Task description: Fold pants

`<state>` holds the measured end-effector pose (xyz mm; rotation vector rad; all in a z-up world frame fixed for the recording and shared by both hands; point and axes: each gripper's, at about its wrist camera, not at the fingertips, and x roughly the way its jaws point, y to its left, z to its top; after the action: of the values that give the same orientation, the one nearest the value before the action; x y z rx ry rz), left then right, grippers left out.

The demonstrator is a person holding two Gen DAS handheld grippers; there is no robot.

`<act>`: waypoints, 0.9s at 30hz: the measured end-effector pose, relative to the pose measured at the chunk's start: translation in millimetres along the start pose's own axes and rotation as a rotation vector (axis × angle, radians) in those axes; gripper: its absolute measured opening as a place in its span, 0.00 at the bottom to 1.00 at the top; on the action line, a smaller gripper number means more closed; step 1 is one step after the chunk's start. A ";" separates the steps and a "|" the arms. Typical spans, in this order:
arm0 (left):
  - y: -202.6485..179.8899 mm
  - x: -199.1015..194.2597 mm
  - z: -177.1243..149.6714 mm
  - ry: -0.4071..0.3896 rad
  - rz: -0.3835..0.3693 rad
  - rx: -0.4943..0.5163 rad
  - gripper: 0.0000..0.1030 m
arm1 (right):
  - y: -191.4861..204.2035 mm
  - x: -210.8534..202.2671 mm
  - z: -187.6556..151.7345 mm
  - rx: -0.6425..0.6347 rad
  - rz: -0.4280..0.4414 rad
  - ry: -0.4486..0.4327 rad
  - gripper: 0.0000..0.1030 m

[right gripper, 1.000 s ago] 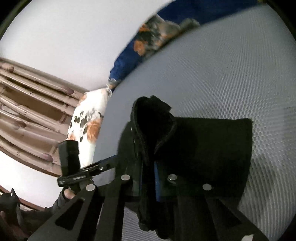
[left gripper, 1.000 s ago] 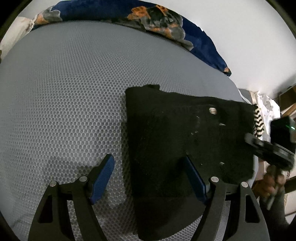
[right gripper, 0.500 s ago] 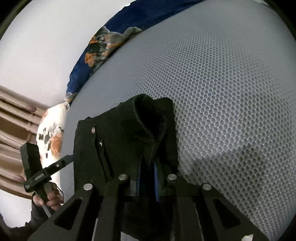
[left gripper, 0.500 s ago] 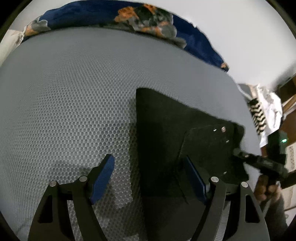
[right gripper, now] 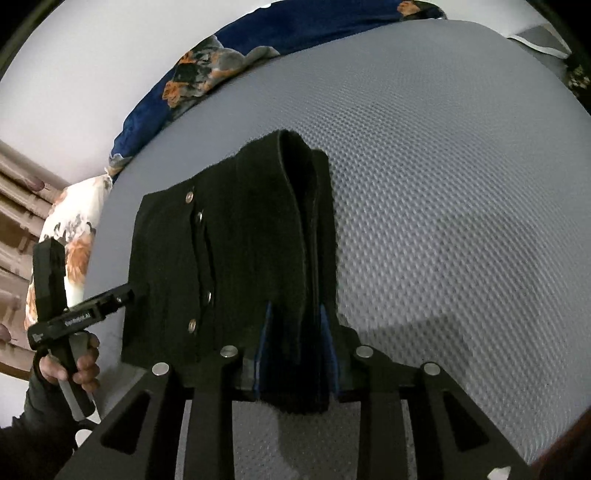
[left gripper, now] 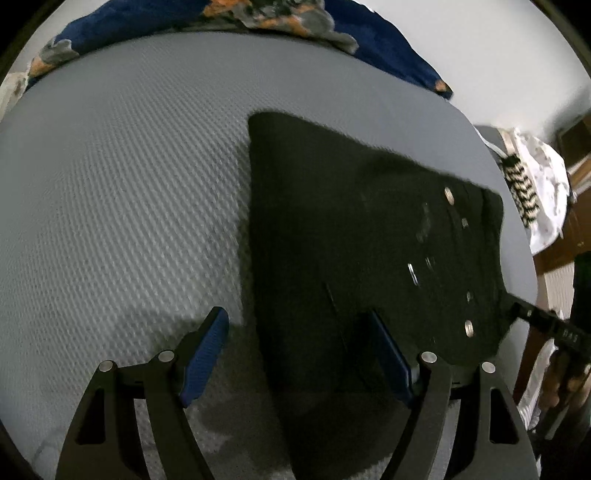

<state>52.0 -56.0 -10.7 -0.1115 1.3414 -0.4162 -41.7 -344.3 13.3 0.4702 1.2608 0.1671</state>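
One pair of black pants (left gripper: 362, 258), folded compact near the bed's (left gripper: 122, 192) edge; my right hand-held gripper (right gripper: 297, 354) has been opening round a fold, the left one (left gripper: 295, 350) gapes empty; I judge only release and tidying remain.

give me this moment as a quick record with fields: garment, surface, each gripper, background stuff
garment: black pants, folded into a compact stack, metal snaps facing up
surface: grey honeycomb-textured mattress
right gripper: fingers have just been opening, a thick fold of the pants stands between them
left gripper: open, holding nothing, one finger over the mattress, the other over the pants
background: blue floral blanket along the far edge, white wall behind
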 end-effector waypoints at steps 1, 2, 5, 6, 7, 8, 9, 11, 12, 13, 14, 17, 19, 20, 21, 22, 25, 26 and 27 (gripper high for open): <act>-1.3 -1.2 -5.1 0.003 -0.005 0.006 0.75 | 0.9 -2.7 -3.2 -0.001 -0.003 0.003 0.24; -3.0 -2.6 -11.4 0.000 -0.007 0.014 0.75 | 3.1 -4.2 -6.0 -0.005 -0.010 0.004 0.24; -6.7 -3.2 -23.3 0.001 -0.004 0.039 0.75 | 1.9 -4.6 -16.2 -0.012 -0.030 0.003 0.24; -10.1 -3.7 -27.0 -0.010 0.010 0.064 0.75 | 0.4 -3.4 -17.6 -0.005 -0.027 -0.002 0.24; -12.7 -4.0 -30.9 -0.021 0.024 0.085 0.75 | -0.9 -1.6 -18.4 0.000 -0.023 -0.005 0.24; -14.2 -3.9 -33.6 -0.031 0.036 0.094 0.75 | -3.7 1.2 -18.8 0.007 -0.021 -0.003 0.25; -13.9 -4.0 -34.1 -0.036 0.039 0.092 0.75 | -6.0 2.3 -18.6 0.016 -0.020 0.000 0.27; -13.8 -4.1 -33.8 -0.036 0.038 0.087 0.75 | -9.3 3.4 -17.0 0.031 -0.009 0.008 0.30; -14.5 -4.1 -33.6 -0.036 0.038 0.085 0.75 | -9.8 3.4 -16.4 0.034 -0.008 0.011 0.31; -14.6 -4.6 -34.2 -0.038 0.040 0.083 0.75 | -10.5 3.2 -16.3 0.037 -0.008 0.012 0.31; -15.7 -4.1 -33.8 -0.039 0.043 0.084 0.75 | -11.4 2.4 -16.4 0.034 -0.011 0.012 0.32; -16.0 -6.2 -33.9 -0.039 0.044 0.052 0.75 | -10.4 -1.2 -11.0 0.021 -0.017 0.018 0.35; -16.7 -9.0 -33.0 -0.043 0.049 0.043 0.75 | -8.5 -3.5 -7.2 -0.002 -0.022 0.024 0.41; -17.1 -11.4 -32.8 -0.052 0.057 0.046 0.75 | -8.0 -3.8 -3.3 -0.013 -0.017 0.029 0.44; -15.7 -13.1 -32.3 -0.059 0.063 0.049 0.75 | -7.5 -4.5 -1.1 -0.024 -0.010 0.034 0.47; -16.1 -14.7 -31.6 -0.064 0.071 0.053 0.75 | -6.9 -5.5 0.5 -0.032 -0.002 0.032 0.48; -13.8 -18.3 -28.5 -0.072 0.087 0.057 0.75 | -6.4 -5.5 7.5 -0.041 0.028 0.025 0.48; -12.5 -18.5 -27.1 -0.071 0.092 0.053 0.75 | -7.1 -2.8 10.3 -0.038 0.037 0.032 0.48; -10.9 -19.1 -26.4 -0.070 0.096 0.049 0.75 | -7.5 -0.4 12.3 -0.039 0.037 0.036 0.48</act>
<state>21.0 -55.2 4.1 -0.0211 1.2615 -0.3609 -31.2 -354.2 13.2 0.4586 1.2824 0.2324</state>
